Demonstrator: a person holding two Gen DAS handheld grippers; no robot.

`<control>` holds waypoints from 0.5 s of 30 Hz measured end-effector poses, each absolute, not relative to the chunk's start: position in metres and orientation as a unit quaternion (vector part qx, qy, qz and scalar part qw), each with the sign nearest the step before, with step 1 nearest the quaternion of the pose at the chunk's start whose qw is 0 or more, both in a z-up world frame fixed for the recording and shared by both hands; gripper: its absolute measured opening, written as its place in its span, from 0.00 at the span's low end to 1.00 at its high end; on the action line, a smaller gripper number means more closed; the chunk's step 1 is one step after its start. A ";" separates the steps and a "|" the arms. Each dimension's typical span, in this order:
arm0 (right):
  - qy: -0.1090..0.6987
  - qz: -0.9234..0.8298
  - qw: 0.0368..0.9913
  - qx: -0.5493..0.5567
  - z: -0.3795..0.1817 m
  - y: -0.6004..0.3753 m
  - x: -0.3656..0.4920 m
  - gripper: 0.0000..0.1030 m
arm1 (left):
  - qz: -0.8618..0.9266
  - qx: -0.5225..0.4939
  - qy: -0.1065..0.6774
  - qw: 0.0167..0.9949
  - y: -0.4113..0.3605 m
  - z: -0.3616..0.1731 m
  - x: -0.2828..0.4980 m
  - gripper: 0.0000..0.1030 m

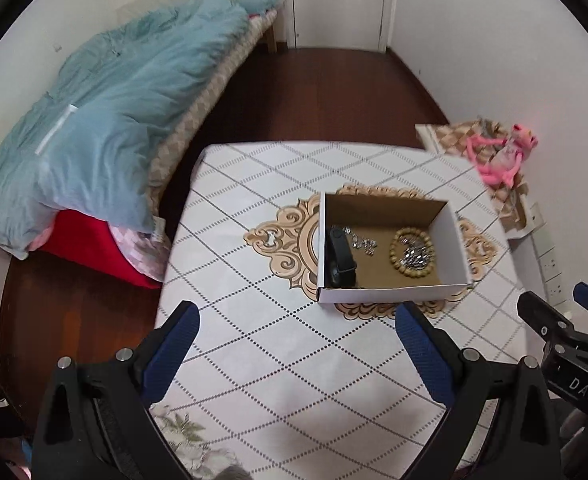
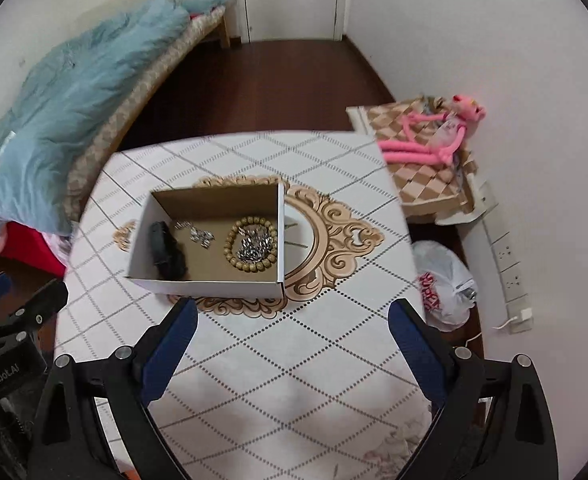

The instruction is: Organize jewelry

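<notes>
A white cardboard box with a brown inside stands in the middle of the table. In it lie a black wristband, a small silver chain piece and a wooden bead bracelet ringed around a heap of silver pieces. My left gripper hangs open and empty above the table, just in front of the box. My right gripper is open and empty too, in front of the box's right corner.
A bed with a light blue duvet runs along the left wall. A pink plush toy lies on a checked low stand at the right. On the floor to the right are a white plastic bag and a power strip.
</notes>
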State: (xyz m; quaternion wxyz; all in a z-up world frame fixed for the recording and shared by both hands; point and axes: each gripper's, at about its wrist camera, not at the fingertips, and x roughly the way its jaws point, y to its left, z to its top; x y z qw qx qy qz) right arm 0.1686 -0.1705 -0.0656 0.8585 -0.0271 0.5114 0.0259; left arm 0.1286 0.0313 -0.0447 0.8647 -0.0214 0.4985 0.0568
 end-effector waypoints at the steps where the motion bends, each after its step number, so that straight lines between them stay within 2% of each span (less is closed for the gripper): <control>1: 0.507 0.025 0.861 -0.026 -0.059 -0.171 0.163 0.95 | 0.056 -0.022 0.494 0.867 0.031 -0.038 0.124 0.97; 15: 0.411 0.019 0.911 -0.024 0.050 -0.177 0.078 0.95 | 0.048 -0.027 0.423 0.904 0.025 0.051 0.055 0.97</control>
